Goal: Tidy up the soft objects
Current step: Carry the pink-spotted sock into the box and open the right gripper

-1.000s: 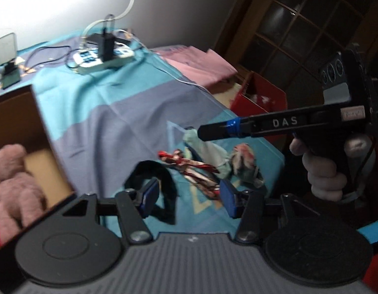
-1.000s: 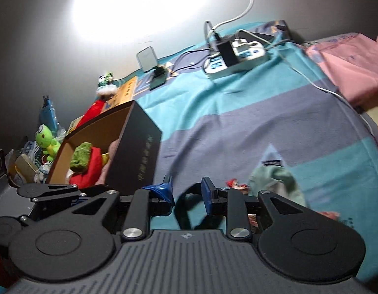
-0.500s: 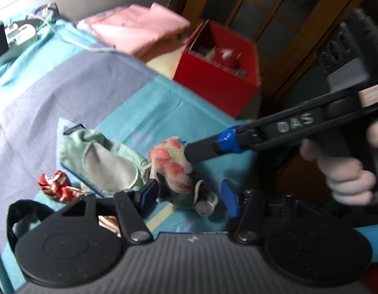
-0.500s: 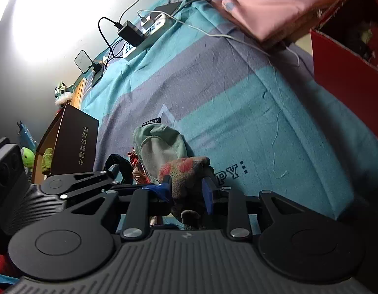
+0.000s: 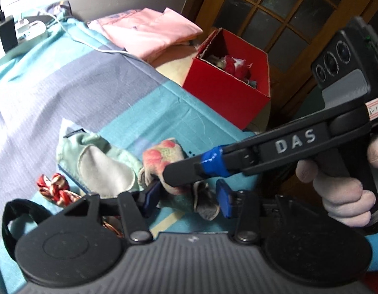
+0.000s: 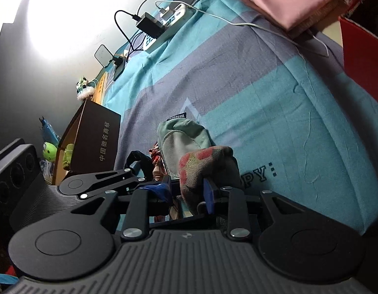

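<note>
Left wrist view: the left gripper (image 5: 187,196) hangs over the near edge of the striped cloth (image 5: 95,78), its jaws closing around the lower end of a pink-and-green patterned sock (image 5: 169,161); the blue pads do not seem to press on the fabric yet, so I read it as unclenched. A second ago this camera looked across the table toward the power strip (image 5: 24,34); now it faces the red box (image 5: 228,90) ahead and to the right, where other soft things already lie. The pale green mitt (image 5: 98,164) is just left of the gripper and the red braided band (image 5: 54,187) further left. The right tool's long finger crosses in from the right, its tip resting on the sock.

Right wrist view: the right gripper (image 6: 186,191) has the upper part of the same sock (image 6: 206,169) between its fingers – the fabric is bunched and stands up between the pads, so the pinch looks real, though the jaws are easing open. Earlier this view showed only the brown box (image 6: 90,147) to its left and bare cloth ahead; the sock has since come into its jaws. Likely meaning – the sock is being passed or straightened between the two tools before it goes to a box.
</note>
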A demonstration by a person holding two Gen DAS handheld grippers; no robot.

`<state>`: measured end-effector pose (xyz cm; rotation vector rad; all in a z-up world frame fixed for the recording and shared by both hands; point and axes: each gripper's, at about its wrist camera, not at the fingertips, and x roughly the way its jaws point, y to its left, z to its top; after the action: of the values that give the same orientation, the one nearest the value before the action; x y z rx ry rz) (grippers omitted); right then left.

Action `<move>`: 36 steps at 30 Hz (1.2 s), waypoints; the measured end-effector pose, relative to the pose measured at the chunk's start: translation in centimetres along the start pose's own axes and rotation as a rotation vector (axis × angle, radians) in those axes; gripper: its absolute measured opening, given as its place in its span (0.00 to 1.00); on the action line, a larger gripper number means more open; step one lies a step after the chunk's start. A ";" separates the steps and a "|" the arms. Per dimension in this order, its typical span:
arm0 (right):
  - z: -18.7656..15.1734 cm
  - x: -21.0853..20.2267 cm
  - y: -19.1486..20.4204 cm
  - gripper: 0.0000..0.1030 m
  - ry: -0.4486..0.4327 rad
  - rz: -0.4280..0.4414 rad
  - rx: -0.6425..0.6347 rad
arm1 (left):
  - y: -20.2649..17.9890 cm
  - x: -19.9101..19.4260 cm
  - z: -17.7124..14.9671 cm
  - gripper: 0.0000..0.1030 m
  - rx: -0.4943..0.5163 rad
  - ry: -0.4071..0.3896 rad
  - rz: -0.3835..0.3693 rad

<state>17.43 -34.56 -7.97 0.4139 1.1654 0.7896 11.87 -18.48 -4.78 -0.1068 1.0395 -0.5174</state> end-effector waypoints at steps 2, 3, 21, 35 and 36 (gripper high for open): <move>0.1 0.9 0.0 0.08 0.011 -0.034 -0.005 | 0.3 0.3 0.0 0.35 0.001 0.015 0.009; 0.1 1.2 -0.1 0.08 0.006 -0.036 0.009 | 0.4 0.3 -0.1 0.33 0.010 0.016 0.019; 2.3 -1.0 13.4 0.07 -0.216 0.126 -0.215 | 3.8 -16.6 -0.8 0.21 0.030 -0.361 0.129; 1.6 15.2 29.5 0.06 -0.118 0.314 -0.425 | 17.8 -27.9 -9.6 0.21 -0.220 -0.429 0.478; 1.1 16.4 30.1 0.06 -0.108 0.302 -0.427 | 18.8 -27.9 -10.1 0.21 -0.238 -0.411 0.488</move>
<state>11.22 -2.27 1.64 0.2730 0.8119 1.2339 -1.06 12.27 6.11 -0.1563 0.6844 0.0757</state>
